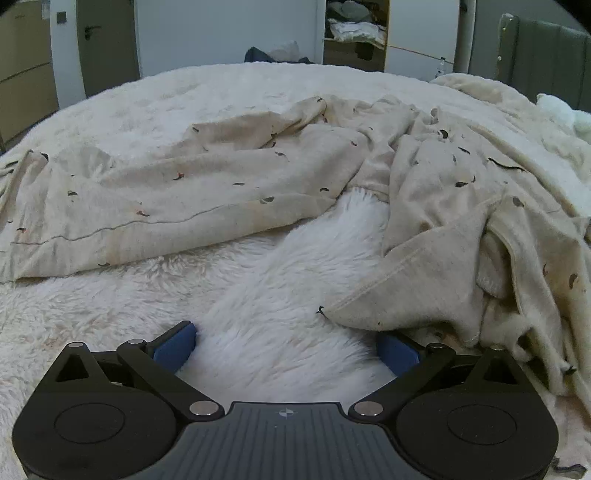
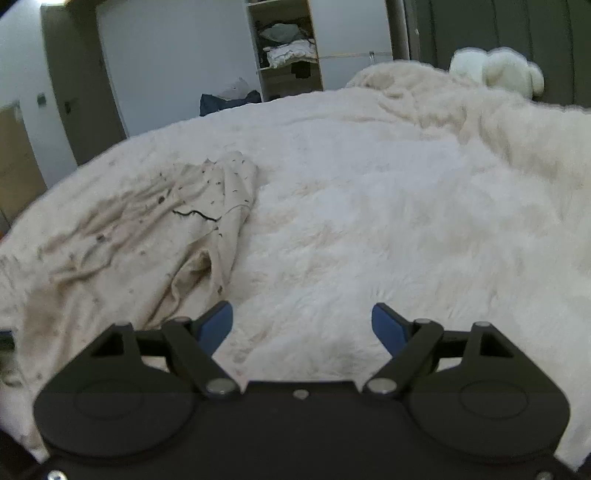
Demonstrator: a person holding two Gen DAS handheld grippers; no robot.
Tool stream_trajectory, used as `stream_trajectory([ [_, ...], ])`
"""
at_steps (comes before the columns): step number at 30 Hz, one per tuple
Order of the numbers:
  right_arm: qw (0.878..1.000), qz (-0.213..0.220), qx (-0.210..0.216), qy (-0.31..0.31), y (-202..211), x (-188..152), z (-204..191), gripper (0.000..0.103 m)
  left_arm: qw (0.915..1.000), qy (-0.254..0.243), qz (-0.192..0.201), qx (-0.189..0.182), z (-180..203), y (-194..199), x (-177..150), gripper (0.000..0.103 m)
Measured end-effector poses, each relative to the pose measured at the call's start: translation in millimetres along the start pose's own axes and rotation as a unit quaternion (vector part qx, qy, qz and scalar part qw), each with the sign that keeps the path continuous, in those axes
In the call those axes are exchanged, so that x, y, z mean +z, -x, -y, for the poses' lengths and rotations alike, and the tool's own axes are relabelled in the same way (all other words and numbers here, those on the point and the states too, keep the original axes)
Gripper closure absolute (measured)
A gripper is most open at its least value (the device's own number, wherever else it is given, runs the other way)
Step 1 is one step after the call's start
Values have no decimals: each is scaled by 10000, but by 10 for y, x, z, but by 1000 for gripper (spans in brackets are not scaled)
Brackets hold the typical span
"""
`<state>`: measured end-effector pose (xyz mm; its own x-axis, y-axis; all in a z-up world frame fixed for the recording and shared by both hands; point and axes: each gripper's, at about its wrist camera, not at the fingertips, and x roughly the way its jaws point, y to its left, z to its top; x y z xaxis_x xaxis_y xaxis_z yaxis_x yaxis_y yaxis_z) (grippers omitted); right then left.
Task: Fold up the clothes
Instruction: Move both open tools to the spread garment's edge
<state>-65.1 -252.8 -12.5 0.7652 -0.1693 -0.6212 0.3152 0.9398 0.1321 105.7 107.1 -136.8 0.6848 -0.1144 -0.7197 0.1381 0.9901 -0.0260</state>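
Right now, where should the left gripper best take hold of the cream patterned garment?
Probably the hemmed corner of the garment, which lies flat on the fluffy blanket just ahead of the open left gripper. Come from the near side, low, sliding one finger under the edge.

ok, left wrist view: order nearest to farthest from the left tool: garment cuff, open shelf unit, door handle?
1. garment cuff: just ahead, right of the open left tool.
2. door handle: far left wall.
3. open shelf unit: far wall, right of centre.
Handle and shelf are too close to call.

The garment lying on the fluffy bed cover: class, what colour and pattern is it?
Cream garment with small dark scattered marks; clearest in the left wrist view.
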Motion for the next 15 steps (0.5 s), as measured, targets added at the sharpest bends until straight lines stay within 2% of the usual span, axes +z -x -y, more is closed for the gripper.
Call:
stream_trajectory([
  [3,9998,-141,122,11,-84,-62,-226,21,9997,197,-34,-102,-60,12,37,0],
  [5,9964,-406,552,-494,-257,-145,-390,21,9989,405,-56,-224,-119,17,59,0],
  [8,9889,-742,853,-963,-498,-260,-530,21,9948,882,-60,-511,-265,42,90,0],
  [11,9865,-890,721,-1169,-700,-358,-623,20,9895,1229,-67,-755,-377,62,104,0],
  [15,9838,-749,640,-1500,-789,-319,-571,20,9872,1359,-84,-830,-394,73,121,0],
])
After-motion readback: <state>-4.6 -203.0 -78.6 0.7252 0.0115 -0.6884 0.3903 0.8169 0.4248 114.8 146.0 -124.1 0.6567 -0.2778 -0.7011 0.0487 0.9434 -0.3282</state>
